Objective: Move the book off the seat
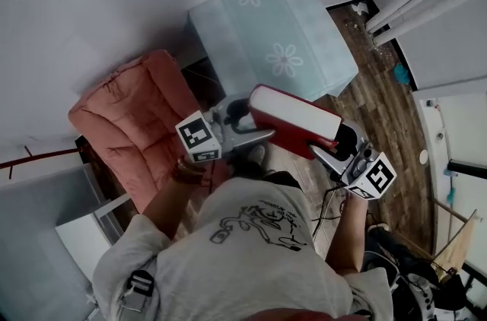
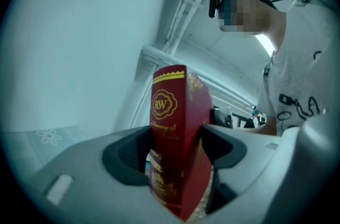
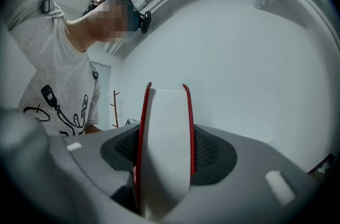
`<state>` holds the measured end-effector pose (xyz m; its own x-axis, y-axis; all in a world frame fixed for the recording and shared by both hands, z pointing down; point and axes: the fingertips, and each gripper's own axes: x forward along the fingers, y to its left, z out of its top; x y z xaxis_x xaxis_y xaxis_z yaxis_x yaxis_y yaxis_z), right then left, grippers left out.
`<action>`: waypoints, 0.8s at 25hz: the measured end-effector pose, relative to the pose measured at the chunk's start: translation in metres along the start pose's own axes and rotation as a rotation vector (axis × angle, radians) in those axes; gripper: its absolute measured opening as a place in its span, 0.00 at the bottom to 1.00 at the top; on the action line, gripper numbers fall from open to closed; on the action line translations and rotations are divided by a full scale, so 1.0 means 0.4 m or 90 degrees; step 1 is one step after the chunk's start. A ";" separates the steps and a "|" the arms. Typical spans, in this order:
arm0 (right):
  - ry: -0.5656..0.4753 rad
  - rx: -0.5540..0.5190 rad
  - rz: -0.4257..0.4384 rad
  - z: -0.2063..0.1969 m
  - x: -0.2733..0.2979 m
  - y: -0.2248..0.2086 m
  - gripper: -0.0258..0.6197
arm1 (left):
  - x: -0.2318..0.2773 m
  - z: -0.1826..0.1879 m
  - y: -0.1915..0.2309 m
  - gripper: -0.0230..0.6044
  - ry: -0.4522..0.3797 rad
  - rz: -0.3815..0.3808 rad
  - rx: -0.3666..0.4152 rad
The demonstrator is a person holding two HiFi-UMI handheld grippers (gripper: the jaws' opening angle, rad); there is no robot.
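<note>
Two sets of fingers clamped the red hardcover book (image 1: 293,114) aloft between the pink cushioned seat (image 1: 129,122) and the floral box (image 1: 274,38), left gripper (image 1: 257,129) on its spine, right gripper (image 1: 323,152) on its page edge, and we judged it stiff, weighty, slick-covered.

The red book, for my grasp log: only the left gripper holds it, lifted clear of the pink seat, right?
No: the right gripper view shows the right gripper also shut on the page edge of the red book. The left gripper holds it too, clear of the pink seat.
</note>
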<state>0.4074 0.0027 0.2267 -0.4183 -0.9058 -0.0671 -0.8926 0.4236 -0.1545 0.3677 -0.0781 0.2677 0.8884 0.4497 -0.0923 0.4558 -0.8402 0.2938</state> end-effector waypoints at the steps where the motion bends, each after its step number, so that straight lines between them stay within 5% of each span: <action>1: 0.001 0.001 0.005 -0.001 0.008 0.000 0.43 | -0.009 0.002 0.002 0.52 -0.002 0.008 0.000; 8: 0.008 0.017 0.016 -0.004 0.058 -0.028 0.44 | -0.044 0.010 0.027 0.52 -0.009 0.071 -0.014; 20: 0.068 0.072 0.087 -0.113 0.139 -0.147 0.48 | -0.079 -0.073 0.108 0.52 -0.035 0.263 -0.048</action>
<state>0.4291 -0.0724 0.2768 -0.5555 -0.8315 0.0093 -0.8040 0.5342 -0.2613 0.3577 -0.1199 0.3110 0.9981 0.0613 -0.0015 0.0571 -0.9211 0.3851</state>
